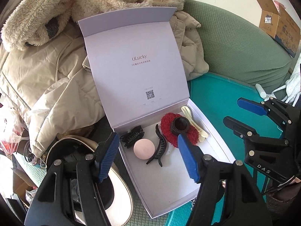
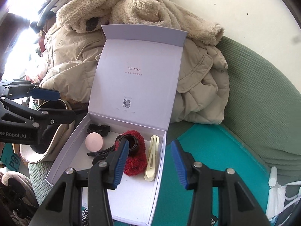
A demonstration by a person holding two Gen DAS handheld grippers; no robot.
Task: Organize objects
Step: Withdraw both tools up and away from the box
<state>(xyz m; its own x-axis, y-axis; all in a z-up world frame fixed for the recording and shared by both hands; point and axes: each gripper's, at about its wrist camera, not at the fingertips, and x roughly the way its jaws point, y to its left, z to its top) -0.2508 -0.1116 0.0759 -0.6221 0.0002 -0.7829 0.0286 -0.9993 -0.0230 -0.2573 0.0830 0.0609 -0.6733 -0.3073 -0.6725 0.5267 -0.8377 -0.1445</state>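
open white box point(image 1: 216, 137) lies below both empty hand-held grippers.

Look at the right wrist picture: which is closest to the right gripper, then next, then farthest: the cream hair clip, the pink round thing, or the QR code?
1. Cream hair clip, box's right side, closest to the right gripper.
2. Pink round thing, farther left.
3. QR code, up on the open lid.

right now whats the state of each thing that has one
box: lid up, open
left gripper: jaws open, empty
right gripper: jaws open, empty
cream clip: shut, flat in box
long black clip: shut, in box
carton: flaps open
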